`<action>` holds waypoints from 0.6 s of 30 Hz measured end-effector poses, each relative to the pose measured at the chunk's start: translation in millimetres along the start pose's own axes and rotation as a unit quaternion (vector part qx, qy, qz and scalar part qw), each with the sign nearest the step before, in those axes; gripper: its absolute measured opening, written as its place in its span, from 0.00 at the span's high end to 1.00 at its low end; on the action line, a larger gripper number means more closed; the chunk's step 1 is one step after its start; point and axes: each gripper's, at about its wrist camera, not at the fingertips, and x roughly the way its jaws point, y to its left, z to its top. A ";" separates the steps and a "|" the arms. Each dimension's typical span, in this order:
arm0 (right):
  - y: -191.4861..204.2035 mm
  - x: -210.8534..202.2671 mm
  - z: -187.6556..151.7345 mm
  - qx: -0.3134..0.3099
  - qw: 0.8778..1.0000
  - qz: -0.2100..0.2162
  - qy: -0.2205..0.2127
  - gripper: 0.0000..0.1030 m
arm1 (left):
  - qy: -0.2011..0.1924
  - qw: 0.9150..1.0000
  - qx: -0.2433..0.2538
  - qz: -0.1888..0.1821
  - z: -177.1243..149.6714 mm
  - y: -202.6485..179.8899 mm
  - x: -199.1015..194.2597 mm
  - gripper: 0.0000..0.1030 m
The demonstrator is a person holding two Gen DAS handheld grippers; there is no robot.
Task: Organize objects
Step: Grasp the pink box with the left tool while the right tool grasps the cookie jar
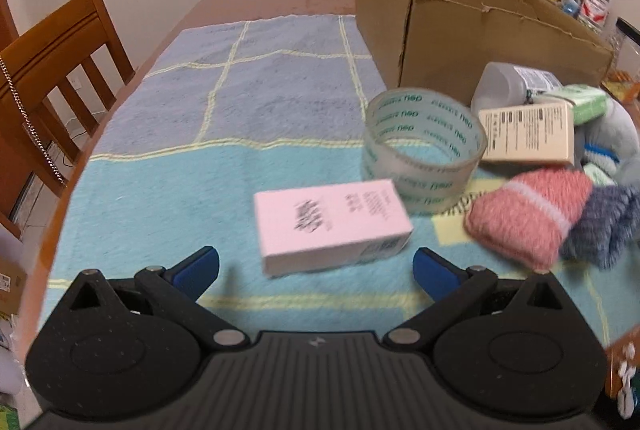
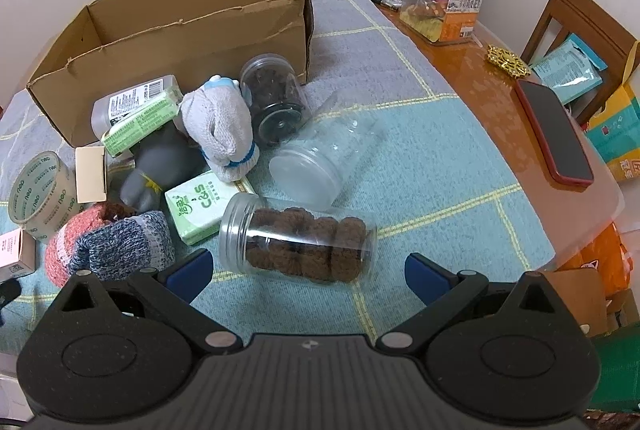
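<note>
**While both grippers hang open, box and jars wait on the cloth**

Since nothing is held yet, the biggest thing to reckon with is the cardboard box (image 2: 172, 30), open-topped and apparently empty, standing at the far side of the checked cloth (image 1: 248, 102) on the worktop (image 2: 472, 70); it looks light and stiff, with a torn rim, and is the likely home for the clutter heaped against its near wall.

Next in size, the clear jar of brown knitted balls (image 2: 296, 246) lies on its side just ahead of the right gripper (image 2: 308, 278), whose fingers (image 2: 190, 276) stand wide apart and hold nothing. Its long axis runs across the view, mouth to the left, base to the right. I judge it light, rigid, smooth and prone to roll, so a grip across the middle of the barrel seems safest.

An empty clear jar (image 2: 320, 166) lies beyond it, lid towards the camera, equally slick and probably flimsy.

The tape roll (image 1: 424, 158) sits flat on its edge, hard and easy to pinch through the wall.

Smallest, the pink carton (image 1: 332, 226) lies flat between the open, empty fingers of the left gripper (image 1: 316, 270), just ahead of them. Its long axis runs left to right, slightly skewed. Being thin card, it should crush if squeezed hard; taking it across the narrow sides looks best.
</note>
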 end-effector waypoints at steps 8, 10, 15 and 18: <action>-0.7 -2.8 -2.8 0.000 1.000 -0.001 -0.001 0.00 | 0.002 1.000 -0.011 0.019 9.6 -12.9 19.3 0.01; -0.9 -2.7 -3.7 0.001 1.000 -0.002 -0.001 0.00 | 0.003 1.000 -0.006 0.023 9.9 -10.9 20.2 0.01; -3.2 0.2 -3.2 0.016 1.000 0.004 -0.001 0.00 | -0.002 0.999 0.008 0.038 5.1 4.4 18.6 0.01; -3.6 6.2 -1.6 0.024 1.000 0.006 0.000 0.00 | 0.001 0.999 0.012 0.031 4.3 9.5 17.2 0.01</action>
